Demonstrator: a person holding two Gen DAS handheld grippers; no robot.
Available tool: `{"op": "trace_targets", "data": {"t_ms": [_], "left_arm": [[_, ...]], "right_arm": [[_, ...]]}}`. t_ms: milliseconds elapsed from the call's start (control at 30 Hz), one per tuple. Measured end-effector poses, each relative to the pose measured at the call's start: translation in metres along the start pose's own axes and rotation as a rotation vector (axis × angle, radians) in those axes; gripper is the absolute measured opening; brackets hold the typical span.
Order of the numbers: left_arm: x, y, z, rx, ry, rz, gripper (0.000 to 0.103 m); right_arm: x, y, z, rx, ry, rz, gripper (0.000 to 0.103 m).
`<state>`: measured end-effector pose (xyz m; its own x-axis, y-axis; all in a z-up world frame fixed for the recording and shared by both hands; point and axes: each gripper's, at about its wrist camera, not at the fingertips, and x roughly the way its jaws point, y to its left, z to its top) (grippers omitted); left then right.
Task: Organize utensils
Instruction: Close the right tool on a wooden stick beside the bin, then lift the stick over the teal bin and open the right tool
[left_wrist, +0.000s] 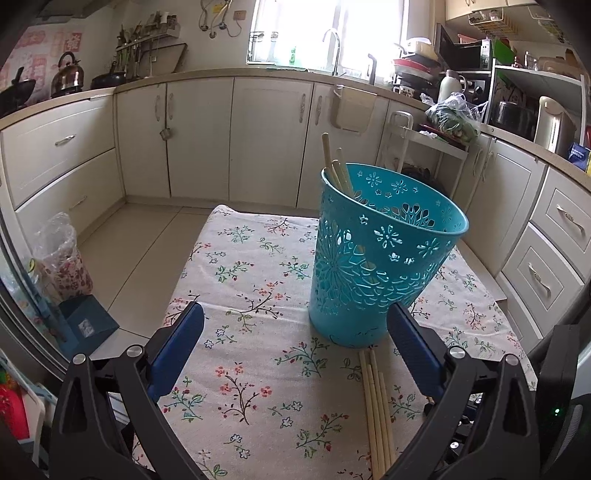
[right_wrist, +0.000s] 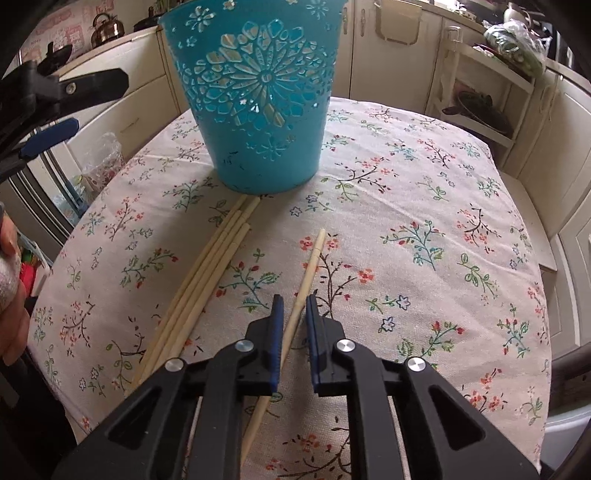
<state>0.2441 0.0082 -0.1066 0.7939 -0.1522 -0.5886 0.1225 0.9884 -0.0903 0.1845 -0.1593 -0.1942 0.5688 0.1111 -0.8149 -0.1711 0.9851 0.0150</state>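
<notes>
A teal perforated basket (left_wrist: 384, 254) is seen standing upright on the desk (left_wrist: 258, 369), which is covered by a floral cloth. Several pale wooden chopsticks (left_wrist: 338, 170) are held upright inside it, leaning against its far left rim. A bundle of loose chopsticks (right_wrist: 203, 280) is laid flat on the cloth just in front of the basket's base, the tips lying close to the base. A single chopstick (right_wrist: 306, 273) is laid apart from the bundle, to its right. The right gripper (right_wrist: 294, 306) is lowered over this single chopstick, with its blue-padded fingers (right_wrist: 275, 332) set narrowly apart on either side of the stick; whether the pads touch it cannot be told. The left gripper (left_wrist: 295, 321) is held above the desk with its fingers (left_wrist: 181, 343) spread wide, nothing being between them, and the basket stands just ahead of the right-hand one.
</notes>
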Motion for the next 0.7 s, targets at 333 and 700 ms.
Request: {"op": "trace_targets", "data": {"t_ms": [333,700], "left_arm": [[0.003,-0.006,-0.004,0.032,0.026,0.012,0.095],[0.006,-0.006,-0.005,0.031,0.042,0.016,0.095]], "right_arm": [[-0.015,-0.019,-0.004,0.138,-0.027,0.197,0.005],[-0.093,-0.049,0.032,0.323,-0.309,0.456,0.006]]}}
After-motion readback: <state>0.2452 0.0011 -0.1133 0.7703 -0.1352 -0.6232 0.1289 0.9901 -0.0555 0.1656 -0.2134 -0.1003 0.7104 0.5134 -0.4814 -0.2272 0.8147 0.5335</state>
